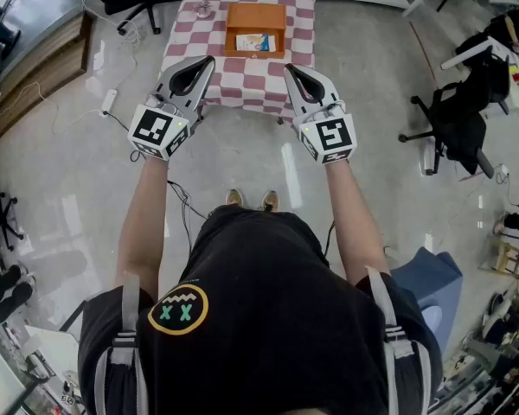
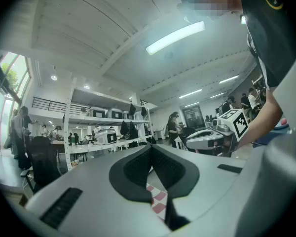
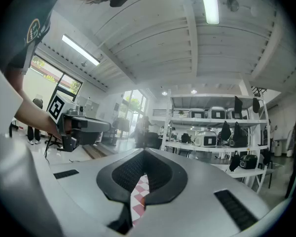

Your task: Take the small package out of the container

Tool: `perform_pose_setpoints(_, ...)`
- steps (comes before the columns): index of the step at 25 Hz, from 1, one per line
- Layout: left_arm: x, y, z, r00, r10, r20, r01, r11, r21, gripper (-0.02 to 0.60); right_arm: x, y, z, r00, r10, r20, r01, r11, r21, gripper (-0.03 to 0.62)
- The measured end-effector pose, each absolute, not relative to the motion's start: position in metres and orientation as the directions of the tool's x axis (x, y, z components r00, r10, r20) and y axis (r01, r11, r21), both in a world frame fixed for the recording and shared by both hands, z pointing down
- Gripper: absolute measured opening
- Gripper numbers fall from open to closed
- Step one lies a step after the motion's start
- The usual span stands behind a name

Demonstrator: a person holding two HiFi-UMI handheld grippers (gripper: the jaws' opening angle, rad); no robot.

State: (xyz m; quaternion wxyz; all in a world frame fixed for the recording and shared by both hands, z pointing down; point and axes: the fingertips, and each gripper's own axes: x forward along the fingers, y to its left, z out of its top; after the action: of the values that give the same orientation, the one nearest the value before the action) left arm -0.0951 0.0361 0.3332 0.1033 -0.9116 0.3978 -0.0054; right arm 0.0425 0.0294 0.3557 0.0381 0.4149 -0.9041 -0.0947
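I'm seeing the small pale printed package (image 1: 253, 42) lying inside the shallow orange container (image 1: 278, 17) on the red-and-white checked bench (image 1: 242, 83), its long axis running crosswise. The left tool (image 1: 209, 60) and right tool (image 1: 287, 67) are hovering closed and empty, flanking it from the near side (right marginally nearer, I judge).

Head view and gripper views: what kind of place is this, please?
Probably a robotics lab or workshop: metal shelves hold rows of devices, a black office chair stands on a glossy floor, and a white power strip with cables lies on it.
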Motion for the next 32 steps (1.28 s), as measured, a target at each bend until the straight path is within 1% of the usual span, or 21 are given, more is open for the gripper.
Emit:
perform_pose_setpoints(13, -0.0936, 0.0380, 0.3340, 0.686, -0.725, -0.065, -0.722, -0.665, -0.193, 0.017, 0.0416, 0.0304, 0.3582, -0.655, -0.756, 0.002, -0.737, 0.639, 0.218, 0.020)
perform_pose_setpoints(32, -0.0897, 0.0383, 0.3358, 0.692, -0.719, -0.060, -0.715, -0.672, -0.194, 0.017, 0.0430, 0.0294, 0.3596, -0.658, -0.753, -0.015, -0.741, 0.645, 0.187, 0.021)
